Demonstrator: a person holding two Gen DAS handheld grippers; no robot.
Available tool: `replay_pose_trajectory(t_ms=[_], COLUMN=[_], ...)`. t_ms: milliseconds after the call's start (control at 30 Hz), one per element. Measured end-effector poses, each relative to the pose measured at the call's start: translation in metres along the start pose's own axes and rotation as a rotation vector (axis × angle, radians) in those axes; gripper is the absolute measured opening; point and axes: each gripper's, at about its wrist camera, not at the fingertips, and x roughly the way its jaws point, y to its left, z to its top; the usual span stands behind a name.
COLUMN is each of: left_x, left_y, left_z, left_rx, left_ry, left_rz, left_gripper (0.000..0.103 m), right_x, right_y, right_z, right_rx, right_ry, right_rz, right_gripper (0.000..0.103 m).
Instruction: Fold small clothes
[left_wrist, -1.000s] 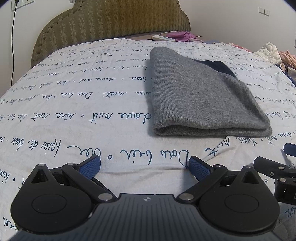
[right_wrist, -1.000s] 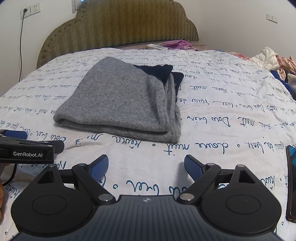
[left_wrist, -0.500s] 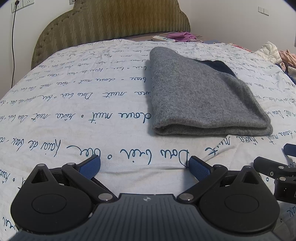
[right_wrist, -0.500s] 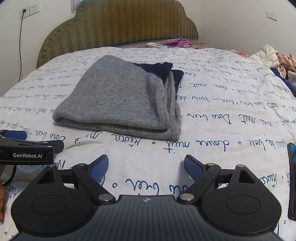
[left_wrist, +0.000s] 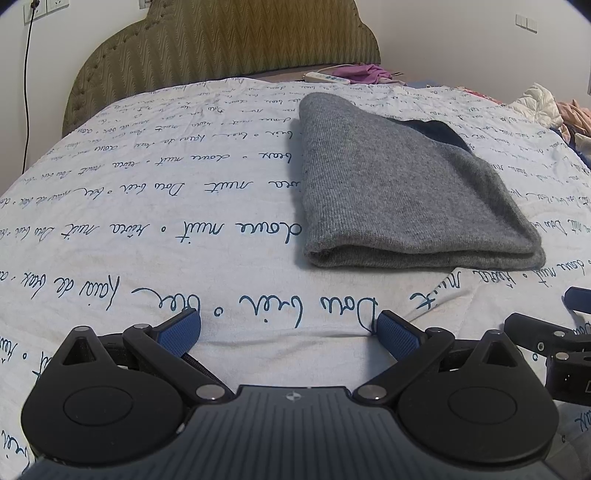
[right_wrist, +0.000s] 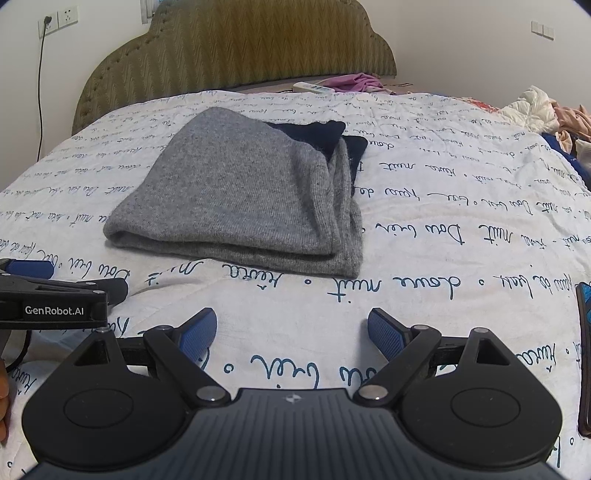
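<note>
A grey knitted garment lies folded flat on the white bed cover with blue script, a dark navy part showing at its far end. In the right wrist view the garment lies ahead and left, navy edge at the back. My left gripper is open and empty, low over the cover, short of the garment's near fold. My right gripper is open and empty, also in front of the garment. Each gripper shows at the edge of the other's view: the right one, the left one.
An olive padded headboard stands at the far end. A white remote and purple cloth lie beyond the cover. A heap of clothes is at the far right. A dark phone-like object lies at the right edge.
Both grippers have drawn back a little from the folded garment; both stay open and empty. The garment has not moved.
</note>
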Motion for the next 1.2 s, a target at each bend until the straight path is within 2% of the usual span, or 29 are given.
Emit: replay_pose_trajectory(t_ms=[933, 1000, 1033, 1200], left_x=[-0.003, -0.003, -0.003, -0.002], left_y=[0.003, 0.002, 0.002, -0.001], left_z=[-0.002, -0.004, -0.005, -0.008], left_rx=[-0.015, -0.012, -0.010, 0.000], left_ry=[-0.017, -0.027, -0.031, -0.049], left_rz=[-0.024, -0.020, -0.018, -0.007], left_gripper=[0.103, 0.103, 0.103, 0.103], right_x=[0.002, 0.004, 0.006, 0.010], right_y=[-0.001, -0.002, -0.003, -0.004], right_z=[-0.002, -0.004, -0.006, -0.009], right_rx=[0.001, 0.008, 0.007, 0.012], right_ry=[-0.010, -0.021, -0.026, -0.030], right_rz=[-0.007, -0.014, -0.024, -0.023], right_gripper=[0.093, 0.096, 0.101, 0.103])
